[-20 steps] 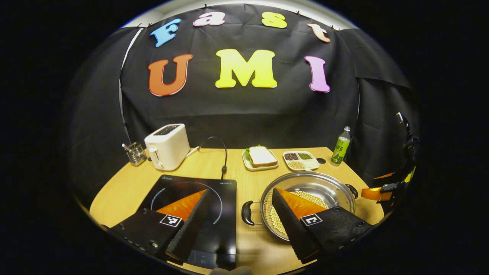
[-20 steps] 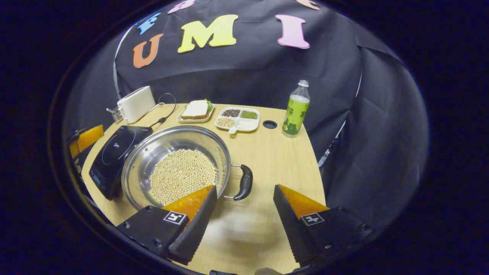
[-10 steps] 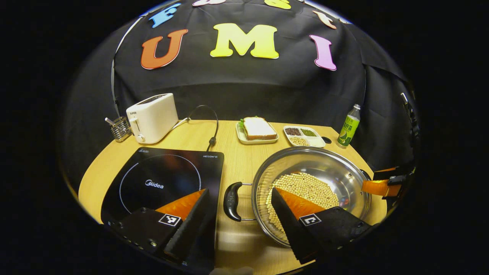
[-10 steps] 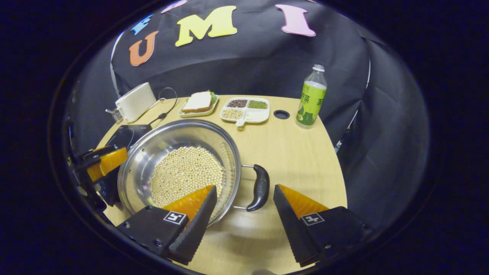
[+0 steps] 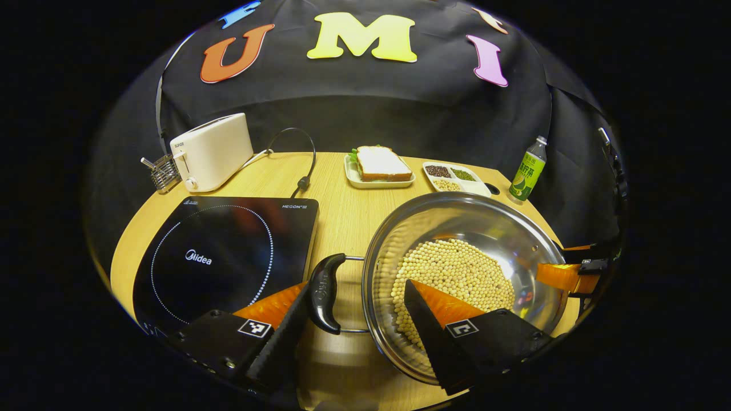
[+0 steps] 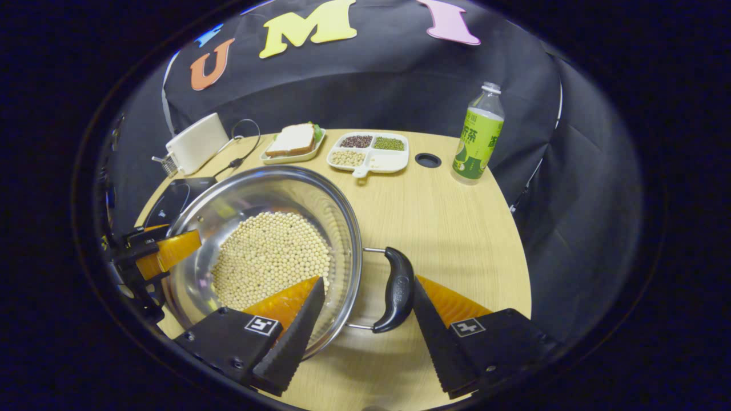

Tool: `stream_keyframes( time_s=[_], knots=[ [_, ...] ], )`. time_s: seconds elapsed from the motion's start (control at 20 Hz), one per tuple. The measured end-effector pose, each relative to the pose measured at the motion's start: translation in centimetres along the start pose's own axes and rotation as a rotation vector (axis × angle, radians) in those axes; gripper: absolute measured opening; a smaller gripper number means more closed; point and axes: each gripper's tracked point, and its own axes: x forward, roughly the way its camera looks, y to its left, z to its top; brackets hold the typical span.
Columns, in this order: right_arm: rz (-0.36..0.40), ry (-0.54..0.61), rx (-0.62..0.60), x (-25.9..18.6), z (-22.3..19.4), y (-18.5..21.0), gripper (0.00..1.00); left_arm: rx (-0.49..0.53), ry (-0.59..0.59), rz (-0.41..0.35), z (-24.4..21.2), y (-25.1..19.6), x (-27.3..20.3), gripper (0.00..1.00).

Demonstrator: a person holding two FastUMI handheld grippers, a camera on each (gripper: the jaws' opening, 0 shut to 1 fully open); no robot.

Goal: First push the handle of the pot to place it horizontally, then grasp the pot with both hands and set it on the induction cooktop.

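A steel pot (image 5: 457, 220) holding soybeans (image 5: 457, 268) stands on the wooden table, right of the black induction cooktop (image 5: 223, 257). My left gripper (image 5: 354, 311) is open and straddles the pot's black left handle (image 5: 325, 294) and rim: one finger is outside the handle, the other over the beans. In the right gripper view, my right gripper (image 6: 365, 311) is open around the pot's (image 6: 257, 194) right handle (image 6: 397, 288) in the same way. The handles point left and right. Across the pot, each view shows the other gripper (image 5: 565, 274) (image 6: 165, 254). The cooktop (image 6: 171, 200) lies behind the pot.
A white toaster (image 5: 211, 151) with its cable (image 5: 300, 160) and a wire holder (image 5: 163, 171) stand at the back left. A sandwich plate (image 5: 380, 168), a divided tray of beans (image 5: 454, 177) and a green bottle (image 5: 528, 177) line the back edge.
Both grippers have come in lower and closer to the pot. Each handle, ahead of the fingertips before, now lies between the open fingers. The pot has not moved.
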Motion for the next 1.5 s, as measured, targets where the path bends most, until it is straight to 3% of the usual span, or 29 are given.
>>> stream_keyframes(
  time_s=[0.25, 0.4, 0.45, 0.5, 0.6, 0.65, 0.75, 0.8, 0.85, 0.9, 0.95, 1.0, 1.05, 1.1, 1.15, 1.2, 1.5],
  knots=[
    [-0.018, 0.050, -0.004, 1.2, -0.7, 0.0, 0.96, 0.007, 0.041, 0.001, 0.0, -0.2, 0.5, 0.96],
    [-0.061, 0.053, 0.021, 1.2, -0.6, -0.7, 0.77, -0.005, 0.073, 0.015, -0.3, 0.2, 0.6, 0.96],
    [-0.064, 0.062, 0.040, 1.2, -0.6, -0.7, 0.81, -0.002, 0.076, 0.025, -0.2, 0.5, 0.6, 0.89],
    [-0.064, 0.068, 0.058, 1.4, -0.7, -0.7, 0.75, 0.000, 0.093, 0.036, -0.5, 0.8, 0.6, 0.84],
    [-0.063, 0.080, 0.084, 1.3, -0.6, -0.7, 0.71, 0.016, 0.121, 0.043, -0.8, 0.7, 0.7, 0.75],
    [-0.067, 0.086, 0.090, 1.1, -0.6, -0.7, 0.70, 0.025, 0.134, 0.055, -0.9, 0.8, 0.7, 0.87],
    [-0.070, 0.101, 0.102, 1.3, -0.6, -0.8, 0.67, 0.025, 0.147, 0.067, -0.6, 1.2, 1.1, 0.82],
    [-0.069, 0.112, 0.106, 1.3, -0.6, -0.7, 0.65, 0.010, 0.157, 0.061, -1.0, 1.0, 0.8, 0.69],
    [-0.068, 0.119, 0.110, 1.2, -0.6, -0.7, 0.63, -0.011, 0.156, 0.050, -0.9, 0.8, 0.6, 0.66],
    [-0.069, 0.121, 0.118, 1.1, -0.5, -0.7, 0.60, -0.021, 0.165, 0.043, -0.9, 0.8, 0.7, 0.74],
    [-0.073, 0.116, 0.115, 1.1, -0.5, -0.7, 0.59, -0.018, 0.166, 0.033, -0.7, 0.8, 0.7, 0.49],
    [-0.071, 0.119, 0.112, 0.9, -0.5, -0.7, 0.57, -0.016, 0.171, 0.035, -0.8, 0.9, 0.7, 0.58],
    [-0.069, 0.116, 0.116, 0.9, -0.5, -0.6, 0.56, -0.018, 0.164, 0.035, -0.5, 1.0, 0.8, 0.55],
    [-0.066, 0.111, 0.118, 0.7, -0.4, -0.5, 0.58, -0.012, 0.162, 0.031, -0.3, 1.0, 0.7, 0.43],
    [-0.062, 0.105, 0.119, 0.7, -0.2, -0.5, 0.55, -0.003, 0.147, 0.030, 0.1, 1.0, 0.6, 0.65],
    [-0.062, 0.098, 0.117, 0.5, -0.1, -0.5, 0.55, 0.008, 0.142, 0.031, 0.2, 1.2, 0.3, 0.54],
    [-0.075, 0.080, 0.114, -2.1, 1.3, 0.7, 0.55, 0.002, 0.126, 0.016, 1.6, 1.9, -1.3, 0.54]
  ],
)
